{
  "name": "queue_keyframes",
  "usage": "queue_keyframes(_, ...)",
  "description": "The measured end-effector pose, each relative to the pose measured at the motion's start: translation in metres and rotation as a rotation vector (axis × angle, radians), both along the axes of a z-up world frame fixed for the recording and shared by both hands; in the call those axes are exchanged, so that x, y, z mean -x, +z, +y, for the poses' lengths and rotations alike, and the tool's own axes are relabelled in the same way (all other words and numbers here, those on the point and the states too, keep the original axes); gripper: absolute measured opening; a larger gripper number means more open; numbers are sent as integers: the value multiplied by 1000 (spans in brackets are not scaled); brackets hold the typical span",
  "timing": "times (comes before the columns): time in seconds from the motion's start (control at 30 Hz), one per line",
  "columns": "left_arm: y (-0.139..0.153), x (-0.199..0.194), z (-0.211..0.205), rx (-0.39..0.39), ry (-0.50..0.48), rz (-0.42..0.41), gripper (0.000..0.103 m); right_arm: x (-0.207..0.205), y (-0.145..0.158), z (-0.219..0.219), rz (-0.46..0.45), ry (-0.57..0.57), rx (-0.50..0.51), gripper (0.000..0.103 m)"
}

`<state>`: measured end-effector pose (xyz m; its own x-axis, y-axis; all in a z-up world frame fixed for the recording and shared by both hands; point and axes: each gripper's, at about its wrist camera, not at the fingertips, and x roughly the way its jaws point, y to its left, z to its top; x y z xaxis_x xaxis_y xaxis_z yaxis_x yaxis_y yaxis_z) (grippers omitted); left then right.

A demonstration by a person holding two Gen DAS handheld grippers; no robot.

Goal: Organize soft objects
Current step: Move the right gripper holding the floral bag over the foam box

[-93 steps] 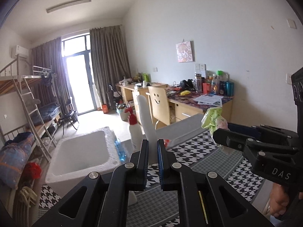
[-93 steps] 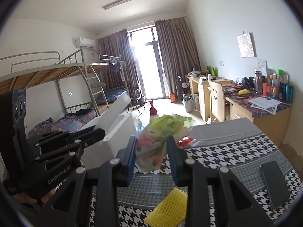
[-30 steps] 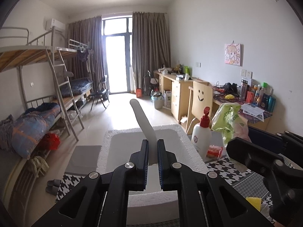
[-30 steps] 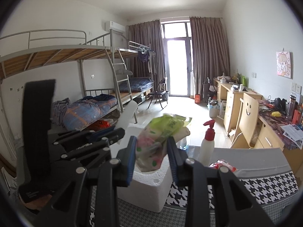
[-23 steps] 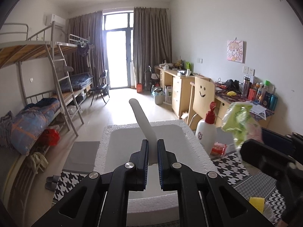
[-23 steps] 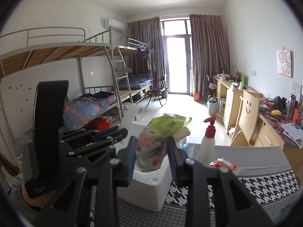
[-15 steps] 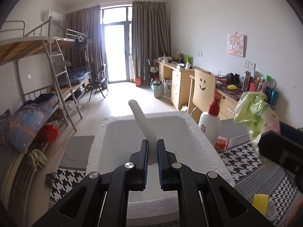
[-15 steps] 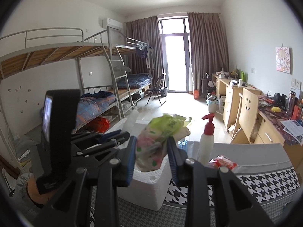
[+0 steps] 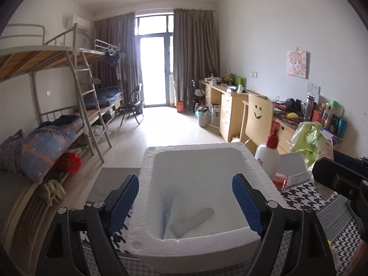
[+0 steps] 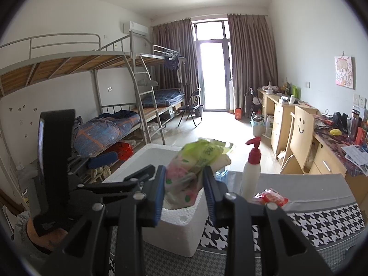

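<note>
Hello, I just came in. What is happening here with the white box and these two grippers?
A person holds a gripper in each hand and is sorting soft things into a white foam box. The left gripper is opening above the box with nothing between its jaws; a white roll lies inside on the bottom. The right gripper is closed on a green and pink bag, held up beside the box.

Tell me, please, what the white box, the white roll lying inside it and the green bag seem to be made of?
White box: looks like expanded polystyrene foam, matte, with a beaded, pebbly rim. White roll: probably soft foam sheet or cloth; smooth, dull, too blurred to decide. Green bag: thin glossy plastic film, crinkled, printed.
</note>
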<state>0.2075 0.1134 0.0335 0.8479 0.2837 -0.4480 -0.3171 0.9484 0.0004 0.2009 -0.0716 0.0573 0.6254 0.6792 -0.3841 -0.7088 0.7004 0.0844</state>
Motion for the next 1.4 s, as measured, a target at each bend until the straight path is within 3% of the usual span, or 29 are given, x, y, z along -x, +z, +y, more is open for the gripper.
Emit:
queue_keyframes(0.47, 11, 23, 3, -9, 64, -58, 101, -6, -2, 9, 1, 22, 7, 36)
queue_keyframes(1.4, 3, 63, 41, 25, 151, -71, 102, -23, -11, 45, 38, 84, 51, 36)
